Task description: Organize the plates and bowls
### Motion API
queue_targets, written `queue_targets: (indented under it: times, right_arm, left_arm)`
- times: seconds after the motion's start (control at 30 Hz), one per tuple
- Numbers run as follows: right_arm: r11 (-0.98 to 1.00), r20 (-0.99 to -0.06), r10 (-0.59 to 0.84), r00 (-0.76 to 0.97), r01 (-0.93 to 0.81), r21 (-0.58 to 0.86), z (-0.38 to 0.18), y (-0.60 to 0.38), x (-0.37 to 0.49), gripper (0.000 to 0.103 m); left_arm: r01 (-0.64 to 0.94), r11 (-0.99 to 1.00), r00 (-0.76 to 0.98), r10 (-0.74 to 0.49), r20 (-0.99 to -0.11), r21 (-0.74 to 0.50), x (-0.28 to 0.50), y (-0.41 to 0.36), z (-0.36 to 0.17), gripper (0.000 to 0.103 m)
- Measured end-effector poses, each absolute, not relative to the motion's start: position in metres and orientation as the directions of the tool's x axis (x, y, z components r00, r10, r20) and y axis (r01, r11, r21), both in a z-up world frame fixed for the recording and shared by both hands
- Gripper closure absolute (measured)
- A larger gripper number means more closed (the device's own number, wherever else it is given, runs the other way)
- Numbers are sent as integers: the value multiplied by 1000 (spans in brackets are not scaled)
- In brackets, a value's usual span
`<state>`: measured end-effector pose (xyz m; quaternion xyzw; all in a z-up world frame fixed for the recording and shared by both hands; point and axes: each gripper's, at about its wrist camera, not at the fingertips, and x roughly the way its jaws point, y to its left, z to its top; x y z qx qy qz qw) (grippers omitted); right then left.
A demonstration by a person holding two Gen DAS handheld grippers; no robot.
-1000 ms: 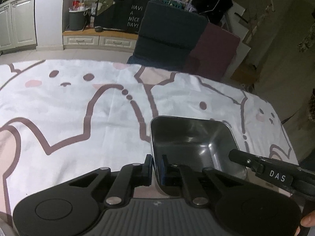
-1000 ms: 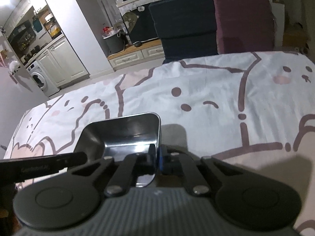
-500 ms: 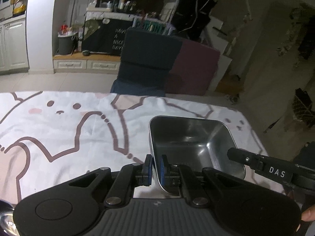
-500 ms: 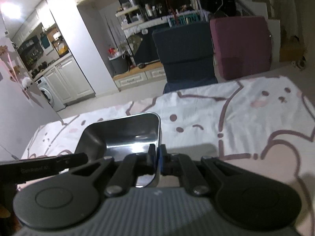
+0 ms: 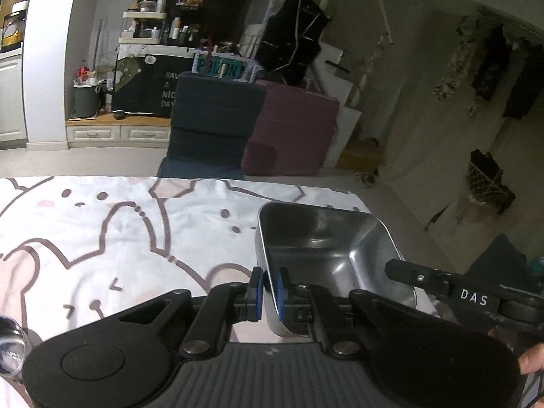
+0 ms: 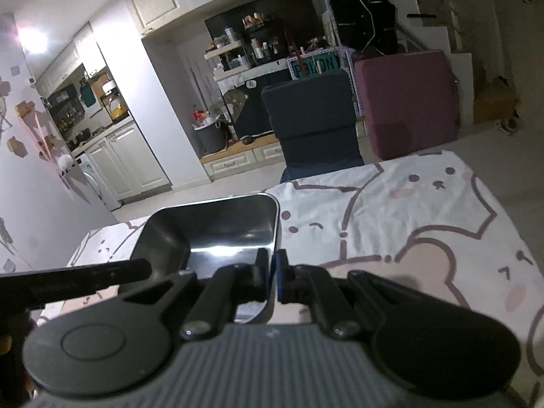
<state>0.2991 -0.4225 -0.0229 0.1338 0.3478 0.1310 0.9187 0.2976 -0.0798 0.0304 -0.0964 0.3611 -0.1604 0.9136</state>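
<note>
Steel bowl hangs between both tools, above the cartoon-print tablecloth, near its right edge. Left gripper is clamped on the bowl's left wall, right gripper on the opposite wall; pads pinch thin rim. Both point fwd & tilted down, bowl approx level, rim up.

Square steel bowl, held aloft
</note>
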Motion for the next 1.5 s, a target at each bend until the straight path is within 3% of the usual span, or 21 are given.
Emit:
queue_targets:
  times: [0.7, 1.5]
  right_arm:
    - [963, -658, 253, 709, -122, 239, -33, -459, 232, 93]
    - [978, -772, 194, 605, -185, 102, -60, -438, 238, 92]
  left_arm:
    - [414, 895, 513, -382, -769, -168, 257, -154, -46, 91]
    - [441, 893, 420, -290, -860, -86, 263, -170, -100, 84]
